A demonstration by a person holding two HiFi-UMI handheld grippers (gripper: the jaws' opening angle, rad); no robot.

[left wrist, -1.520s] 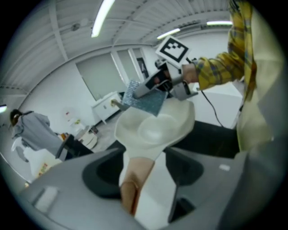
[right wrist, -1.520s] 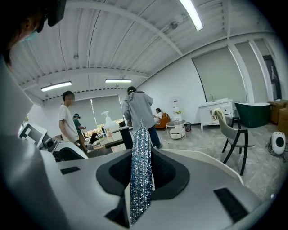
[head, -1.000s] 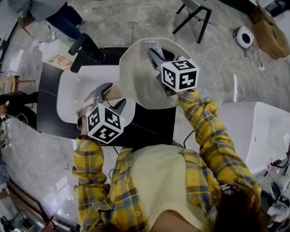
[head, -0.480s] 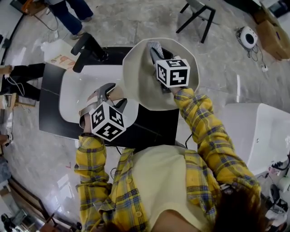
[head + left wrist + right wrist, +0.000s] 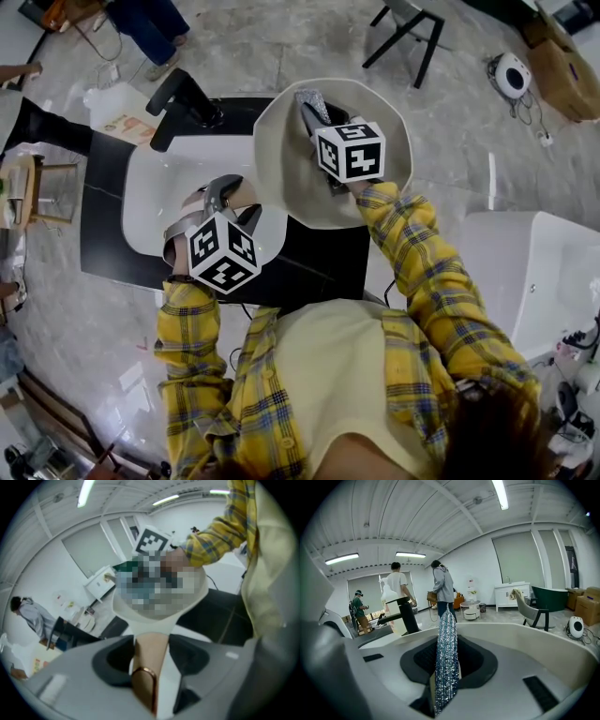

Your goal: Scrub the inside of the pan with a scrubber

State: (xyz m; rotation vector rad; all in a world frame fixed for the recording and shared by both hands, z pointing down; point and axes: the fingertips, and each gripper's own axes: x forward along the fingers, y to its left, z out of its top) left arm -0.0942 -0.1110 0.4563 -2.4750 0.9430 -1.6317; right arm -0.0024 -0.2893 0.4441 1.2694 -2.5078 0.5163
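A cream pan (image 5: 281,164) is tilted above the white sink (image 5: 150,192), its inside toward me. Its tan handle (image 5: 148,651), with a copper ring, lies between the jaws of my left gripper (image 5: 225,194). Those jaws have just been closing, and the pads now press on the handle. My right gripper (image 5: 315,114) reaches into the pan from the right and is shut on a silvery mesh scrubber (image 5: 312,97). In the right gripper view the scrubber (image 5: 446,653) stands on edge between the pads. Whether it touches the pan wall (image 5: 187,609) I cannot tell.
A black faucet (image 5: 183,101) rises at the sink's far left corner. The sink sits in a black counter (image 5: 314,267). A white tub (image 5: 539,272) stands to the right and a chair (image 5: 408,28) beyond. Two people (image 5: 398,590) stand in the room behind.
My right gripper has shifted a little left and further into the pan with the scrubber. The left gripper and the pan have barely moved. Someone walked off at the top left.
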